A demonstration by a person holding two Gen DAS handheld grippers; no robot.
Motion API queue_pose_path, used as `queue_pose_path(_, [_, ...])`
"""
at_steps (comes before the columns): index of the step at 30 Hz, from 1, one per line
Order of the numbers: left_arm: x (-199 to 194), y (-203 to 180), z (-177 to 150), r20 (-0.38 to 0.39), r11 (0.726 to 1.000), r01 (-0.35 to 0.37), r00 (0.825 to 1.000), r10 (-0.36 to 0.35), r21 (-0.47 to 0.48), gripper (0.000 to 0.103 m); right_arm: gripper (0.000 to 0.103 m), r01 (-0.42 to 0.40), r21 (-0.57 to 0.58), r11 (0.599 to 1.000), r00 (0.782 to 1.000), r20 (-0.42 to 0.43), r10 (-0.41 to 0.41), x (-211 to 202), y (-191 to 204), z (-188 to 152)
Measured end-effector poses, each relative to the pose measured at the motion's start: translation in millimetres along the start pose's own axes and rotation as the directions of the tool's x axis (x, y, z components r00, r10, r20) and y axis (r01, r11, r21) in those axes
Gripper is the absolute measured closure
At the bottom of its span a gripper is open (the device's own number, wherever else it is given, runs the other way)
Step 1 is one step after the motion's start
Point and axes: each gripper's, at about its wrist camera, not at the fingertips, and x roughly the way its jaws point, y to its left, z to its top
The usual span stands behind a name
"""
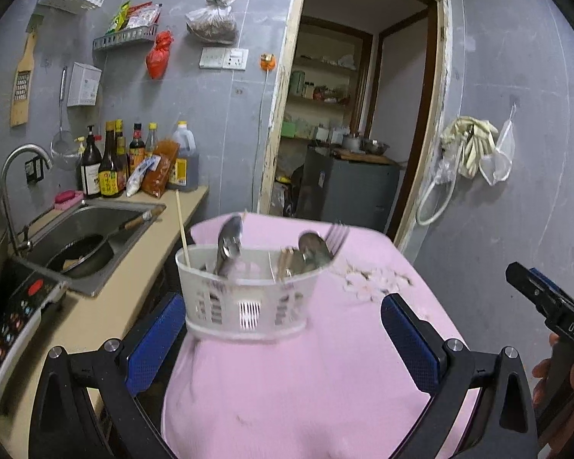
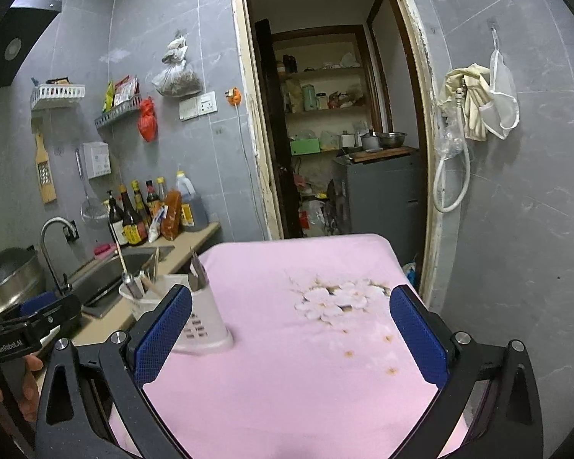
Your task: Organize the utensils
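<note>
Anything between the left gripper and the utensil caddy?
Nothing visible. The left gripper is open, with the white caddy straight ahead on bare pink cloth. The utensils already stand inside.

Both wrist views angled down across the pink desk (image 1: pixel 325 382) toward the doorway (image 2: pixel 336 114); left close behind the holder (image 1: pixel 245 290), right farther right.

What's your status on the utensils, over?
Left claw and right claw both open, empty. Utensil caddy upright on pink cloth, spoons and fork inside. Nothing in the way.
</note>
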Motion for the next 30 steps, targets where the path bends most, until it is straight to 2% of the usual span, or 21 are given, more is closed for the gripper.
queue_pose_path(6, [-12.3,-12.2,-23.0,-0.044,1.000,-0.018,0.999,0.019,0.009,0.000,0.001,0.003,-0.036,0.999,0.999,-0.053,-0.005,-14.7,-4.6,-19.8])
queue_pose_path(12, [-22.0,-16.7,-41.3,-0.060,0.999,-0.041,0.997,0.042,0.013,0.000,0.001,0.016,-0.022,1.000,0.995,-0.100,-0.019,-24.4,-12.7,-37.1])
queue_pose_path(30, [-27.3,-20.1,-47.5,-0.054,0.999,-0.051,0.997,0.050,-0.006,0.000,0.001,0.026,-0.012,1.000,0.995,-0.094,-0.027,-28.9,-13.7,-37.6])
